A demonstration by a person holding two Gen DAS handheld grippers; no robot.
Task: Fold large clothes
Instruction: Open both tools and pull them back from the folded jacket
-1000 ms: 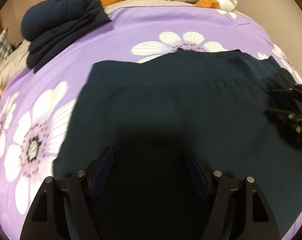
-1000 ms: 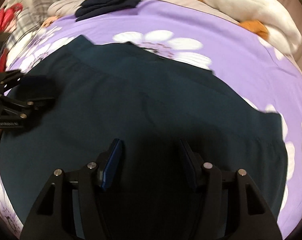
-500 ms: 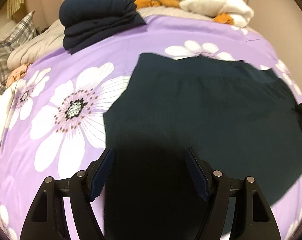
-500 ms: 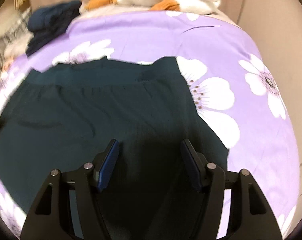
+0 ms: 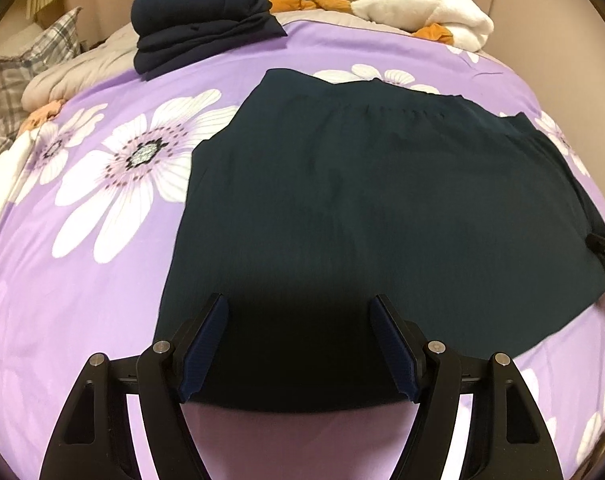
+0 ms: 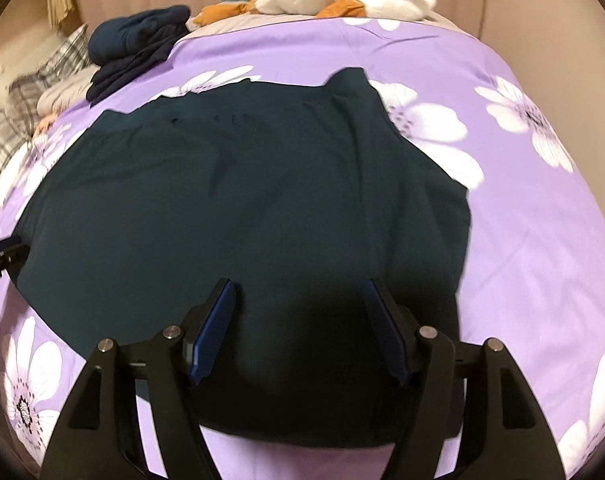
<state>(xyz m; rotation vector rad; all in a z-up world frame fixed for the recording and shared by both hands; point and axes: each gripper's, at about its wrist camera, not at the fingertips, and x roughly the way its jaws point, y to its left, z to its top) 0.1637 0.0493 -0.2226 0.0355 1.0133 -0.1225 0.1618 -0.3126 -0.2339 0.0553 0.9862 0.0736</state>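
A large dark teal garment [image 5: 382, 208] lies spread flat on the purple flowered bedspread [image 5: 82, 300]; it also shows in the right wrist view [image 6: 242, 208]. My left gripper [image 5: 300, 342] is open and empty, above the garment's near hem. My right gripper [image 6: 300, 326] is open and empty, above the garment's near right part. A bit of the right gripper shows at the left view's right edge [image 5: 604, 245]. The left gripper shows at the right view's left edge [image 6: 0, 260].
A folded navy stack [image 5: 202, 20] sits at the far side of the bed. A white plush with orange parts [image 5: 414, 12] lies at the head. Plaid and grey bedding [image 5: 30, 72] is piled at the left. A wall runs along the right [image 6: 562, 20].
Both grippers have pulled back towards me and apart, from low over the garment's middle to its near edge. The garment lies flat and unheld.
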